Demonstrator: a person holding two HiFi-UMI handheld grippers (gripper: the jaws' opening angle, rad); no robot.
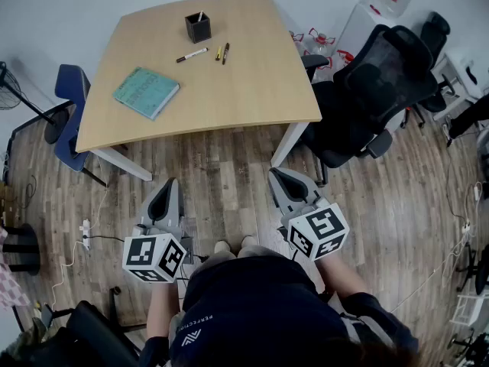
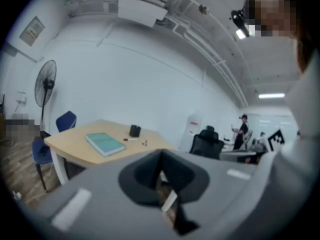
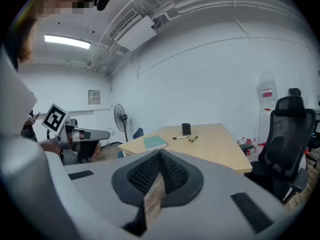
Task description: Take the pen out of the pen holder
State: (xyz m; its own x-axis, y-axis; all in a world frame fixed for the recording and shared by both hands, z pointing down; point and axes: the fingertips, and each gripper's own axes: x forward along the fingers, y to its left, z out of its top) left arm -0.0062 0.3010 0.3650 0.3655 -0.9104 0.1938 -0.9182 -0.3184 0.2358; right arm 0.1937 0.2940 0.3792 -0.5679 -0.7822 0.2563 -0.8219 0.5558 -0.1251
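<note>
Bright, even room under a ceiling strip light (image 3: pixel 67 41); gripper views fisheye-warped, left one blurred

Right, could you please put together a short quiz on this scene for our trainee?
1. True or false: the book lies on the table.
2. Where does the pen holder stand? A, near the table's far edge; B, on the book; C, at the table's near edge.
3. Does the left gripper or the right gripper hold anything?
Key: 1 true; 2 A; 3 no, both are shut and empty, short of the table.
</note>
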